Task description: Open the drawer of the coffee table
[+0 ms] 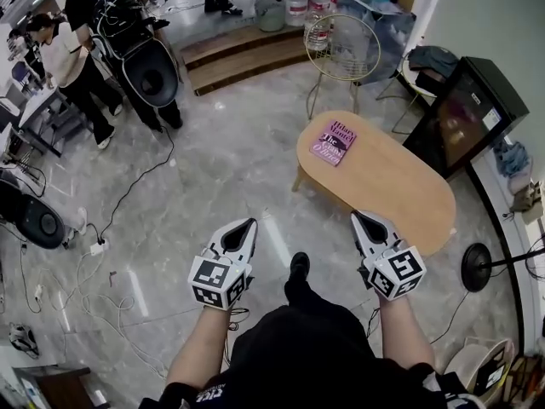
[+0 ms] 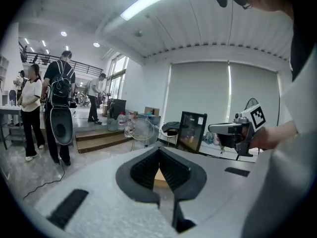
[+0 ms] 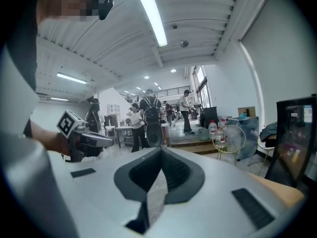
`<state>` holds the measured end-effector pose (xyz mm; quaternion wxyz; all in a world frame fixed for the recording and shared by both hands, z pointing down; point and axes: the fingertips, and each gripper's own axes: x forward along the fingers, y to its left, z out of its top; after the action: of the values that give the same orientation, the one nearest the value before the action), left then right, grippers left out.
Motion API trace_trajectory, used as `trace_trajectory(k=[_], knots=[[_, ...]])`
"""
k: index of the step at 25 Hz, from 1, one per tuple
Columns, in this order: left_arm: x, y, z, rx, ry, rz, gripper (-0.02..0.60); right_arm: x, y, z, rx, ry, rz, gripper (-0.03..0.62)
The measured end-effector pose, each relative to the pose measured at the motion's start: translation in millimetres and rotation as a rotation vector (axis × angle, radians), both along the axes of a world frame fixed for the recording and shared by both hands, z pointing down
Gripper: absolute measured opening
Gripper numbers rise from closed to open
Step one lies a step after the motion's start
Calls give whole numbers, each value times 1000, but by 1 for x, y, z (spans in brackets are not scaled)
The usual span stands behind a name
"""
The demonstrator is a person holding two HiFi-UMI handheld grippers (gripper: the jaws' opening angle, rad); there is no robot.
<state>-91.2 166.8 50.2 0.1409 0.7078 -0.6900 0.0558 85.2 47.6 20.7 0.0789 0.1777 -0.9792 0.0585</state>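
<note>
Diagonally, one oval table (image 1: 387,181) runs upper-left to lower-right (one pink book (image 1: 333,142) on it); left gripper (image 1: 249,224) and right gripper (image 1: 357,217), two total, both clenched empty.

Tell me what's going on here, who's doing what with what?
A person stands holding tongs in each hand. The left tongs and right tongs are both shut and empty, held out in front above the floor. The oval wooden coffee table is ahead on the right, with a pink book on top. Neither tongs touches it, and no drawer shows in these views. Other people stand in the background.
</note>
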Motion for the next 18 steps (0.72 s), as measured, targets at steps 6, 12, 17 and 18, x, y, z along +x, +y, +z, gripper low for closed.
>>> trace_trajectory(k=[6,12,17,18], knots=[[-31,-60,12,-56,-3,30,2,-42,-50,19,-46,-13,5,6],[-52,-121,10,-89,-16,84,2,-71,-97,32,-99,-23,16,6],[-57,-173,17,-114,-17,102,2,-77,-144,39,-125,-26,18,6],[-58,-180,18,-118,-32,110,2,-78,-150,40,-124,-27,18,6]])
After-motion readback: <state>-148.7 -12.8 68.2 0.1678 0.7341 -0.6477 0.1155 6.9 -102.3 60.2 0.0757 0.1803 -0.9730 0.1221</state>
